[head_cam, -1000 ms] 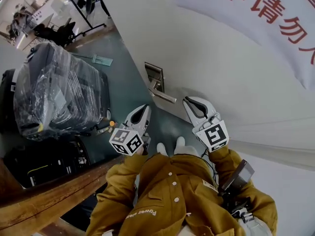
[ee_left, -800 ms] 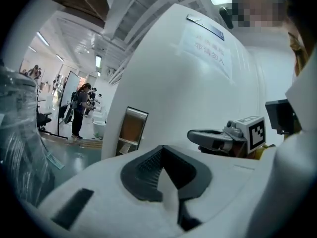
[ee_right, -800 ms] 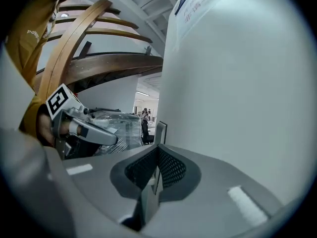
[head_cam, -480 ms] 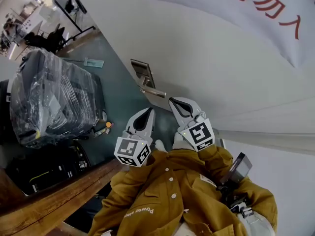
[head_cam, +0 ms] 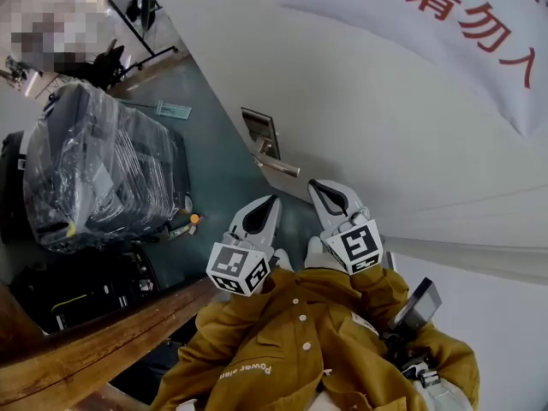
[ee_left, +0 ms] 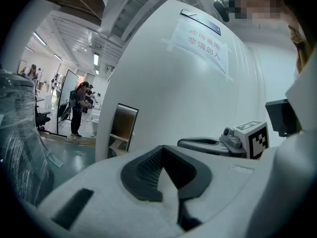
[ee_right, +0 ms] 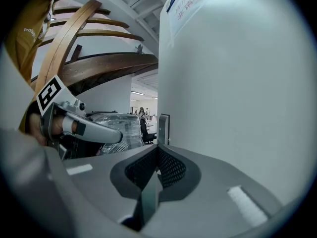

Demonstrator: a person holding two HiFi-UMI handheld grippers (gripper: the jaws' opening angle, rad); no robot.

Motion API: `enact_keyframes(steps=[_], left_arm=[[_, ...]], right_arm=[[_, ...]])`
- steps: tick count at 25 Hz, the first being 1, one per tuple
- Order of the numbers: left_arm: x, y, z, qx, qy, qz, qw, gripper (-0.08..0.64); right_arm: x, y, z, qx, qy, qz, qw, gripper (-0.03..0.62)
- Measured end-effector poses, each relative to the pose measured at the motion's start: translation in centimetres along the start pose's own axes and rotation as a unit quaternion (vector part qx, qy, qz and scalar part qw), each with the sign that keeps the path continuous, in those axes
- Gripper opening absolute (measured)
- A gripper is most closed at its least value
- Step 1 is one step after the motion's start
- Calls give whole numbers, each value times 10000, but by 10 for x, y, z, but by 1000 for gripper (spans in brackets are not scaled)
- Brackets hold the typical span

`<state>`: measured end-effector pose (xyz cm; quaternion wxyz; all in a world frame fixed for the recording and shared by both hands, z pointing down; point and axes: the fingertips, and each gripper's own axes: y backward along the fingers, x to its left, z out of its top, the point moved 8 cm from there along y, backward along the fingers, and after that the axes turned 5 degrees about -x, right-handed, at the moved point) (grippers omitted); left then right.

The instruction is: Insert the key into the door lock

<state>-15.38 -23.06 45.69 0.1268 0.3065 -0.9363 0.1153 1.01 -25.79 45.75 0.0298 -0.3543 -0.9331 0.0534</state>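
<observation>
1. Both claws were clenched. The left claw had its jaws pressed together on nothing visible in its own view, and the right claw was likewise squeezed tight.
2. No key could be made out in any view, neither between the jaws nor at the lock, so its place could not be told.
3. The lock plate sat on the white door, at about 12 o'clock from the left claw and 11 o'clock from the right, well apart from both. The lever handle stuck out just below it. No keyhole was clear enough to see.
4. As a judgement, a key would be small, light, stiff and slick metal. It is best pinched flat across its head, with the blade left free and pointing forward.
5. Count: two claws, one door, one lock plate, one lever handle and no key seen.
6. One plastic-wrapped suitcase stood at 9 o'clock from the lock plate, and one banner with red characters hung at 2 o'clock.
</observation>
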Motion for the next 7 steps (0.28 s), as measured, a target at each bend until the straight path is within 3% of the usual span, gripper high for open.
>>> enact_keyframes(steps=[7], left_arm=[[-1,-3,2,-43,94,-24,9999,3]], right_arm=[[6,-2,-1,101,-16,157,9998,5]])
